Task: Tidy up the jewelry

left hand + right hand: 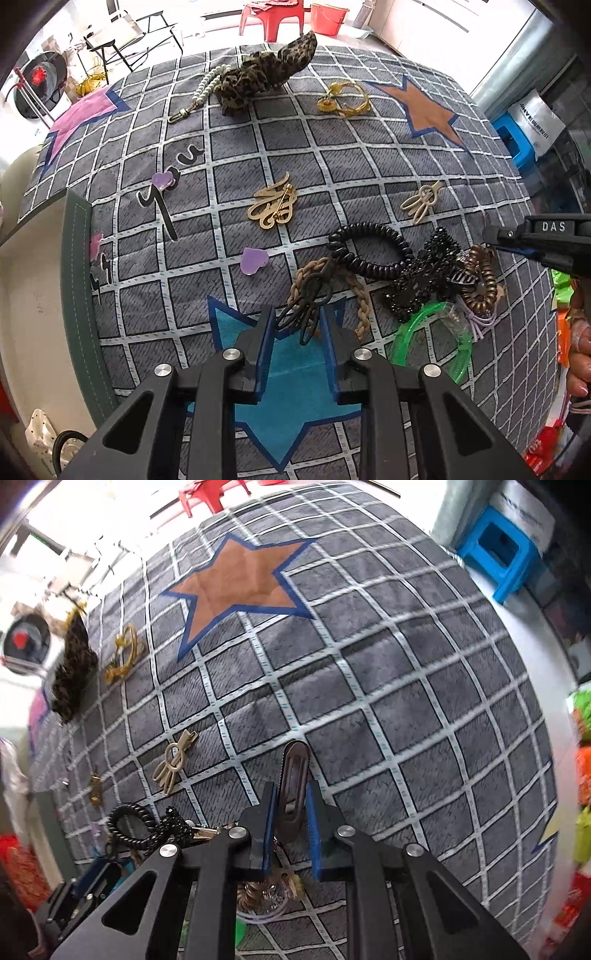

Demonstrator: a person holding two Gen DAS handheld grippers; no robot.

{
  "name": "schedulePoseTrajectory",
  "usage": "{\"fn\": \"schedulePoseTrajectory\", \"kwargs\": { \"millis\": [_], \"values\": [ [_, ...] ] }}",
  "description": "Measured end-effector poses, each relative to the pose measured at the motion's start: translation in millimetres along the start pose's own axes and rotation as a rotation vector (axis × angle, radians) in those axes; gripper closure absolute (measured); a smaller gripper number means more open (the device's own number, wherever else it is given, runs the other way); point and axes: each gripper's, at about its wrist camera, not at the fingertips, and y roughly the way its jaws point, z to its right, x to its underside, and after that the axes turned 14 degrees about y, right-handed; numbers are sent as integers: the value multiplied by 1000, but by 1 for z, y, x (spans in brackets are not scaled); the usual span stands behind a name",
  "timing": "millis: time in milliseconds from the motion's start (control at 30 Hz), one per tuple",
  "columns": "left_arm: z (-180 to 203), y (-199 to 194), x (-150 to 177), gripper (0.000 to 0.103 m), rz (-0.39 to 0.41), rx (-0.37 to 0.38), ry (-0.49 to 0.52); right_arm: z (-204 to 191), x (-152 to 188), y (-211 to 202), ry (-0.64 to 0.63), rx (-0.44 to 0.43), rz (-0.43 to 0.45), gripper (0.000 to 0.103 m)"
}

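Both grippers clamp hair clips over the grey checked quilt [332,177].
The left gripper [297,325] pinches a dark openwork metal clip [308,302] beside a tan braided cord [364,306]; the right gripper [290,805] squeezes a long brown slotted clip [294,775], lifted upright.

Matt quilted cloth cover [332,155]; glossy gold metal brooch [273,208] — translucent green plastic bangle [432,338]

A dark brown oblong hair clip [293,782] stands upright at six o'clock; a black looped metal hairpin [308,302] lies tilted at six o'clock, over a braided tan cord [364,306].
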Motion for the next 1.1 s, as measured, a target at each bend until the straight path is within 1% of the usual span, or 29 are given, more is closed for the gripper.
{"fn": "schedulePoseTrajectory", "kwargs": {
  "millis": [200,267,367,433,633,1100],
  "values": [
    [-2,-12,4,77,20,11,-17,23,1,-10,14,-52,-5,86],
    [-1,-16,5,77,26,15,-21,35,13,-18,9,-70,-5,86],
    [-1,-24,9,77,34,19,-22,38,24,-28,5,-82,-7,86],
    [0,-28,11,77,38,24,-25,33,24,-28,3,-89,-13,86],
    [2,-46,19,77,56,32,-24,33,39,-38,-16,-94,-19,86],
    [6,-94,57,77,82,57,-21,23,97,-64,-94,-84,-48,86]
  ]
}}
